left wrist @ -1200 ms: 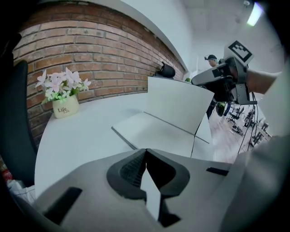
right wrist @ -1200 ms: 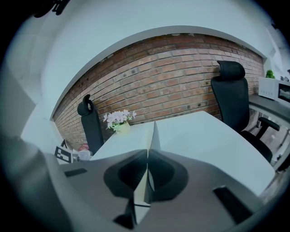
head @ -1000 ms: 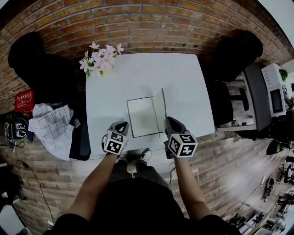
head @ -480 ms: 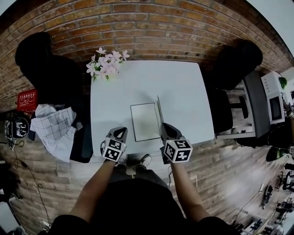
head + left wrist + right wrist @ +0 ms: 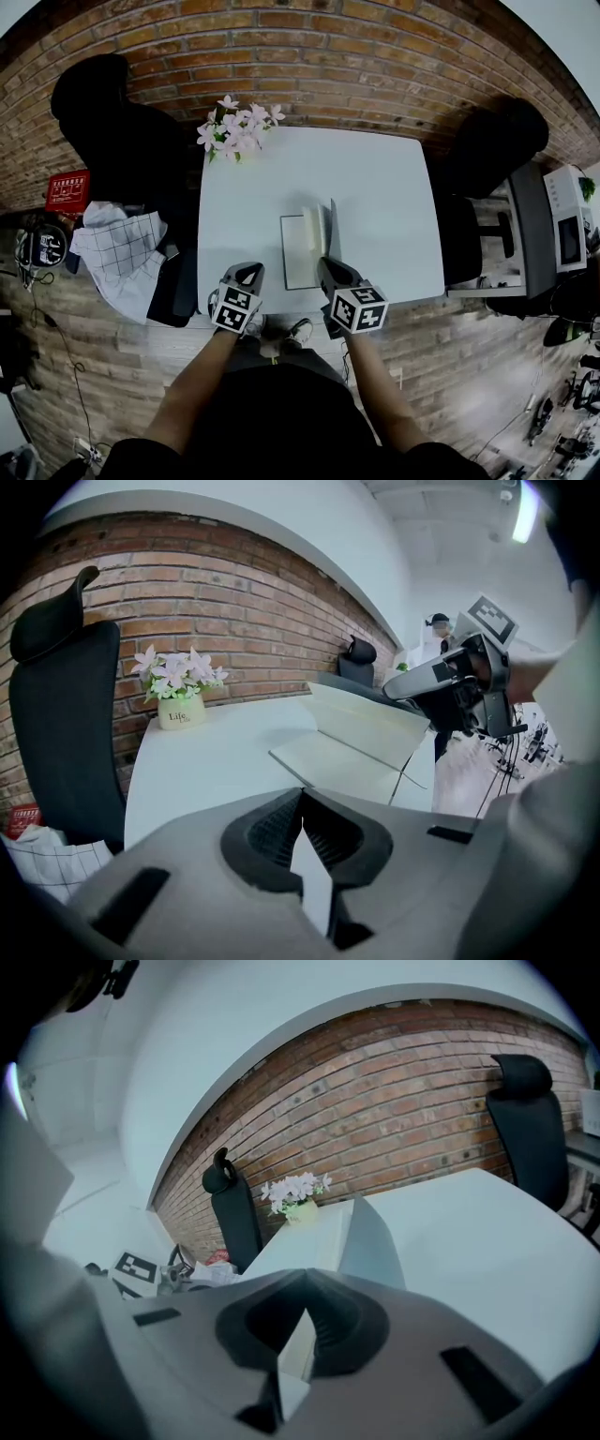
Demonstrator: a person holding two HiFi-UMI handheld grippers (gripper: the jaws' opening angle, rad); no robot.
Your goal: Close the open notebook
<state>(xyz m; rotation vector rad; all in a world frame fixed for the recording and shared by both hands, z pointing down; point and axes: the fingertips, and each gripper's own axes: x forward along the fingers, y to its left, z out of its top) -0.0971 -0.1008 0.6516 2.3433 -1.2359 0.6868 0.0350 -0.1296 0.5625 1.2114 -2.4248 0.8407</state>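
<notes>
The notebook [image 5: 298, 248] lies on the white table [image 5: 375, 187] near its front edge, its left half flat. Its right cover [image 5: 330, 225] stands almost upright. My right gripper [image 5: 325, 266] is shut on the near edge of that cover. In the right gripper view the cover [image 5: 370, 1241] rises straight ahead of the closed jaws [image 5: 305, 1279]. The left gripper view shows the raised half [image 5: 370, 724] tilted over the flat page [image 5: 328, 761]. My left gripper [image 5: 251, 272] hangs by the table's front edge, left of the notebook, shut and holding nothing.
A pot of pink flowers [image 5: 239, 127] stands at the table's far left corner. Black office chairs sit at the left [image 5: 112, 141] and right [image 5: 492, 131] of the table against the brick wall. A checked cloth [image 5: 117, 248] lies on the floor at left.
The notebook's right cover has swung up from a low slant to nearly upright, with my right gripper moving left along with it. My left gripper has drifted slightly away from the table.
</notes>
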